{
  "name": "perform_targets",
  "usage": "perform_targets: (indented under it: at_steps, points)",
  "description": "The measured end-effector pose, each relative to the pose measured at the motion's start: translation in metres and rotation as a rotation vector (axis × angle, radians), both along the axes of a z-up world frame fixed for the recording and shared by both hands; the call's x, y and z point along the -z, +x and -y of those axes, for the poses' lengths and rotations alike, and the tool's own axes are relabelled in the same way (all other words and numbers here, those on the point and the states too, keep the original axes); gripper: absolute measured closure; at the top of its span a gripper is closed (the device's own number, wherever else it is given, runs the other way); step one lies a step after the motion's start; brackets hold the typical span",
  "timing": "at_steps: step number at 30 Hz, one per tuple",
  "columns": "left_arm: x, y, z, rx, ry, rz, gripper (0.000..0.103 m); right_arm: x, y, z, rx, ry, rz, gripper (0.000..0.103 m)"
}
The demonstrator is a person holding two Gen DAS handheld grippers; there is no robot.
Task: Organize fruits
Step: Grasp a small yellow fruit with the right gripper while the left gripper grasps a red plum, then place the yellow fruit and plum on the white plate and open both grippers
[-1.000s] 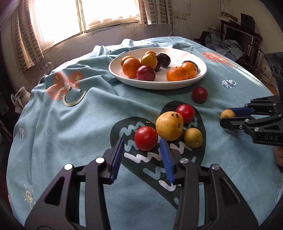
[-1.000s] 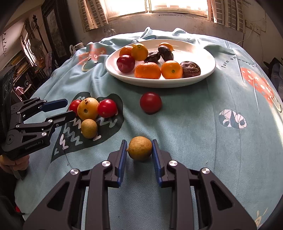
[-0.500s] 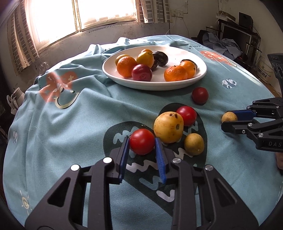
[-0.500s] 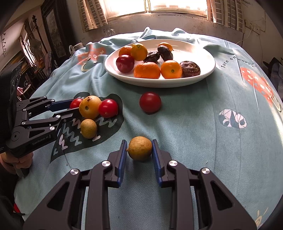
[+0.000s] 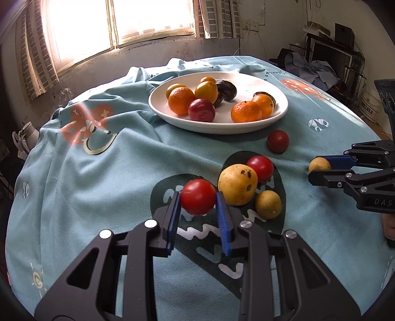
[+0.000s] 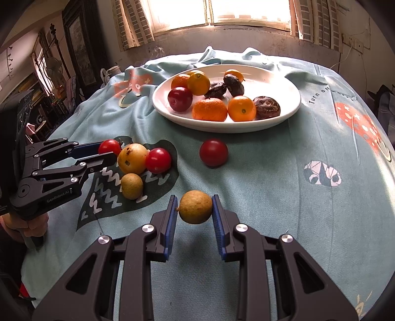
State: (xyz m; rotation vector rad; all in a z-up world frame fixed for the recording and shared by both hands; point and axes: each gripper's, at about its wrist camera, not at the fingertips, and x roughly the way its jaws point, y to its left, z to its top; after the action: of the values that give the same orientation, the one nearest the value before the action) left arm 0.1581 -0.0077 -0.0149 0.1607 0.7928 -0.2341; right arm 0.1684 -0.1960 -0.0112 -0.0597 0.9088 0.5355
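Each gripper held a fruit, left gripper (image 5: 198, 210) a red tomato (image 5: 198, 196), right gripper (image 6: 195, 212) a small brown fruit (image 6: 195, 207), with the white plate (image 6: 284, 118) straight ahead.

Daylight from my blown-out window (image 5: 118, 22) floods the tablecloth's (image 5: 98, 172) far edge; fruit cast soft near-side shadows, fisheye corners darken and bend.

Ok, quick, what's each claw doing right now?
Left claw: shut on the red tomato.
Right claw: shut on the small yellow-brown fruit.
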Motion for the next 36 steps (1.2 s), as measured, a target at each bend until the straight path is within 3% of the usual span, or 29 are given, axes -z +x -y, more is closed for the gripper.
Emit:
perform_targets:
  at_steps: [8, 11, 20, 26, 31, 32, 33, 34, 35, 36]
  points:
    - [-0.017, -0.011, 0.004, 0.002, -0.071, 0.02, 0.074, -0.017, -0.006, -0.005, -0.067, 0.098, 0.047, 0.075]
    - [-0.028, -0.004, 0.009, 0.017, -0.101, 0.024, 0.074, -0.029, 0.003, -0.004, -0.036, 0.144, 0.096, 0.075]
    - [-0.047, 0.072, 0.045, -0.01, -0.085, 0.064, 0.074, -0.037, 0.084, 0.02, 0.203, 0.254, 0.156, 0.075]
    - [-0.039, 0.126, 0.063, -0.018, -0.057, 0.038, 0.074, -0.025, 0.121, 0.027, 0.232, 0.25, 0.128, 0.075]
    - [-0.042, 0.139, 0.065, -0.032, -0.058, 0.058, 0.074, -0.02, 0.132, 0.025, 0.218, 0.244, 0.113, 0.074]
    - [-0.042, 0.14, 0.064, -0.04, -0.064, 0.054, 0.07, -0.02, 0.131, 0.025, 0.214, 0.248, 0.113, 0.072]
    - [-0.044, 0.14, 0.062, -0.06, -0.061, 0.053, 0.058, -0.021, 0.13, 0.025, 0.214, 0.249, 0.117, 0.068]
    - [-0.046, 0.137, 0.059, -0.087, -0.058, 0.069, 0.038, -0.024, 0.128, 0.025, 0.227, 0.24, 0.123, 0.061]
    - [-0.049, 0.131, 0.054, -0.111, -0.057, 0.098, 0.029, -0.027, 0.125, 0.027, 0.244, 0.229, 0.135, 0.051]
    - [-0.052, 0.126, 0.05, -0.121, -0.058, 0.114, 0.027, -0.03, 0.122, 0.029, 0.243, 0.236, 0.151, 0.05]
